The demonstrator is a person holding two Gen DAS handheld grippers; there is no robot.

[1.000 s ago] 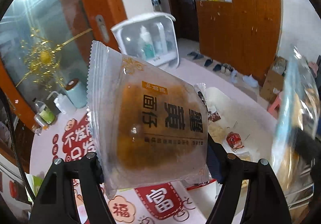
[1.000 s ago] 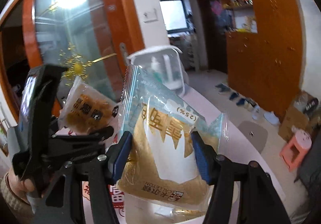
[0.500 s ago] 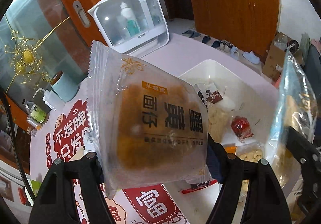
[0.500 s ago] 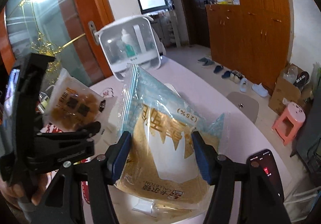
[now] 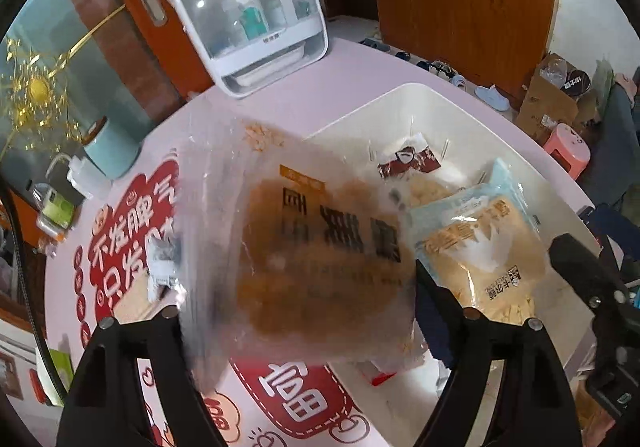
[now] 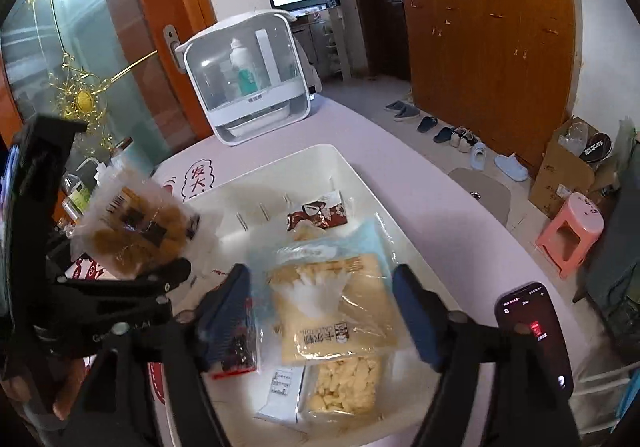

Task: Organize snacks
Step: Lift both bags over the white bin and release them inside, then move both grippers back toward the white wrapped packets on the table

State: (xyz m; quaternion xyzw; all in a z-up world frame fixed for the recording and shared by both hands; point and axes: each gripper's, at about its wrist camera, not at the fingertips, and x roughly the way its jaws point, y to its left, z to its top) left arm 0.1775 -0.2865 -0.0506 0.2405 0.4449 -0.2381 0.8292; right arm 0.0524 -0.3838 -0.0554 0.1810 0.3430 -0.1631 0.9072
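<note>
right gripper (image 6: 320, 311) jaws, just opened, stand clear of blue-edged snack packet (image 6: 332, 299) lying in white bin (image 6: 360, 171). left gripper (image 5: 296, 311), also just widened; brown pastry packet (image 5: 320, 259) blurred between jaws, grip undeterminable.

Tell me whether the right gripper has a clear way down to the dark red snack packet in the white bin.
Probably yes: the right gripper stands open, and the dark red packet lies uncovered beyond the blue-and-gold pouch just released.

Black right claw (image 6: 322, 311) with 2 blue pads and silver screws.
</note>
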